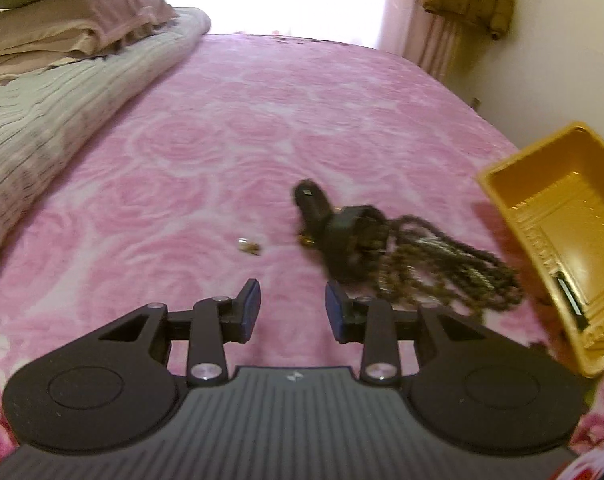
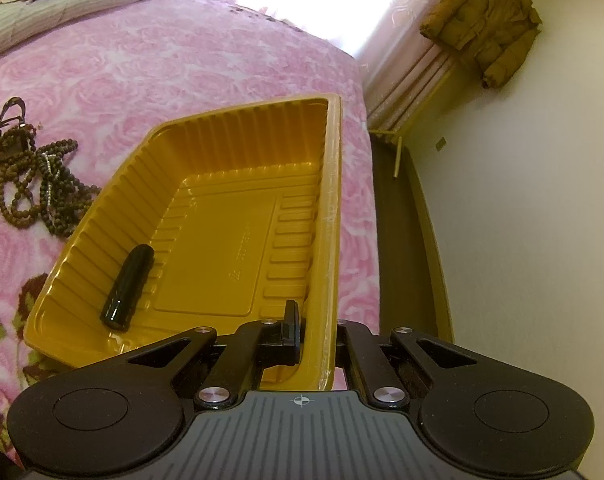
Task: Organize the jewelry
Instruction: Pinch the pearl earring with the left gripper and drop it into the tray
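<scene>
A gold plastic tray [image 2: 206,152] is held tilted above the pink bed; my right gripper [image 2: 315,324] is shut on its right wall. A black cylinder [image 2: 128,286] lies inside it. The tray also shows at the right of the left wrist view [image 1: 513,168]. A pile of brown bead necklaces [image 1: 441,264] with a black strap item [image 1: 337,224] lies on the bedspread, also seen in the right wrist view [image 2: 34,176]. My left gripper [image 1: 292,308] is open and empty, just short of the pile. A small gold earring [image 1: 249,246] lies to the left of the pile.
The pink rose bedspread [image 1: 222,140] covers the bed. A folded grey quilt [image 1: 62,120] and pillows [image 1: 70,24] lie at the left. A brown jacket [image 2: 485,28] hangs on the wall by the curtain. The bed's right edge drops to dark floor [image 2: 401,240].
</scene>
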A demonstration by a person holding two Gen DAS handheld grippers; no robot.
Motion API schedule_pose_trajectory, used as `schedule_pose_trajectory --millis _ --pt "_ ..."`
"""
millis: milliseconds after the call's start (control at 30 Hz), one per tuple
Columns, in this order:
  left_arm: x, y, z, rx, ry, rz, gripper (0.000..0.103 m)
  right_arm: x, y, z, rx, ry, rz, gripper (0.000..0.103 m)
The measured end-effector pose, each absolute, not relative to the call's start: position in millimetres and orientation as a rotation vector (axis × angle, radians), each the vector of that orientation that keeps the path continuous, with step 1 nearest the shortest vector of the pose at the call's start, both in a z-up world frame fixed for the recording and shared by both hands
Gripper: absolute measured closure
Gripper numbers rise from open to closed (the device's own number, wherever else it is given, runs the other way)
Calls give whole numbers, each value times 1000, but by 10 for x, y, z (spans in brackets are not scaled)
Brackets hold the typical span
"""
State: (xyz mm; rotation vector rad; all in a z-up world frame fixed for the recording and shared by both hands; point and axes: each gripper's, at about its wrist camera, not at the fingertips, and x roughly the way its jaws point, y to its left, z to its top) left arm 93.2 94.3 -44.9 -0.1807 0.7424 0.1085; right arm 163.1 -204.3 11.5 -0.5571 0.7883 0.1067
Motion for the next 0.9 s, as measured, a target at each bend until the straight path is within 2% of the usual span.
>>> schedule_pose_trajectory --millis 367,533,600,900 --pt "1308 1119 -722 -71 689 155 72 1660 -2042 90 -563 796 98 100" --pt "1425 1065 -835 3 714 141 80 1667 -2037 91 -565 796 98 100" --pt "1437 1044 -851 22 715 134 87 1673 -2033 94 -567 797 98 100" --pt "1291 889 -607 9 711 92 88 1670 -2036 85 -561 794 99 100"
